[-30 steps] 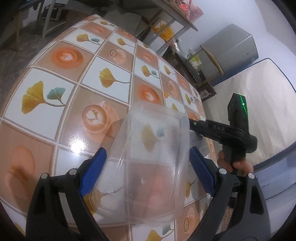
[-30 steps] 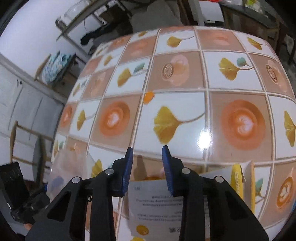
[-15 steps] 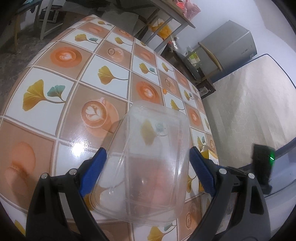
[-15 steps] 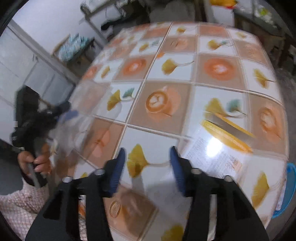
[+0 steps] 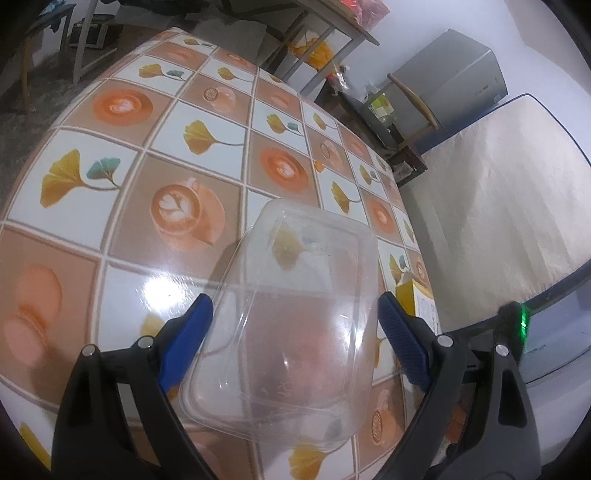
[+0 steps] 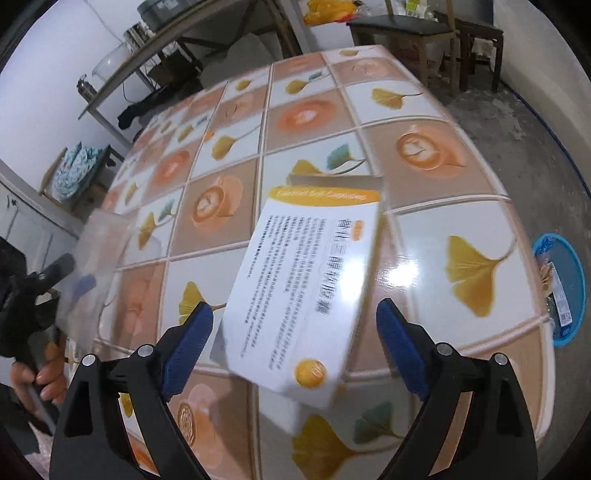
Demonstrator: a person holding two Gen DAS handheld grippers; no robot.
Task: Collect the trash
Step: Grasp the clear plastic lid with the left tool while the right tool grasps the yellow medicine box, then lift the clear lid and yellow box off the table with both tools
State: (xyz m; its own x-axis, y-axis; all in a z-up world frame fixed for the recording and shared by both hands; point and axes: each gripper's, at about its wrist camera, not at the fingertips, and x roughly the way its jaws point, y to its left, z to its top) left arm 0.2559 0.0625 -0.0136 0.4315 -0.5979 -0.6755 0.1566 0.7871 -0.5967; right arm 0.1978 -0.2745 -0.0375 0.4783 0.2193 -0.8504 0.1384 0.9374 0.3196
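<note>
Fingers (image 6: 201, 332) of our right gripper (image 6: 295, 336) have just been opening wide around the light, stiff box (image 6: 303, 288); we take its long edges.

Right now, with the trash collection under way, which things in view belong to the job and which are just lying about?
Part of the job:
- clear plastic container, between the left gripper fingers
- white and yellow box on the table, between the open jaws of the right gripper
- blue bin beside the table

Just lying about:
- metal shelf
- grey cabinet
- mattress
- dark chair
</note>
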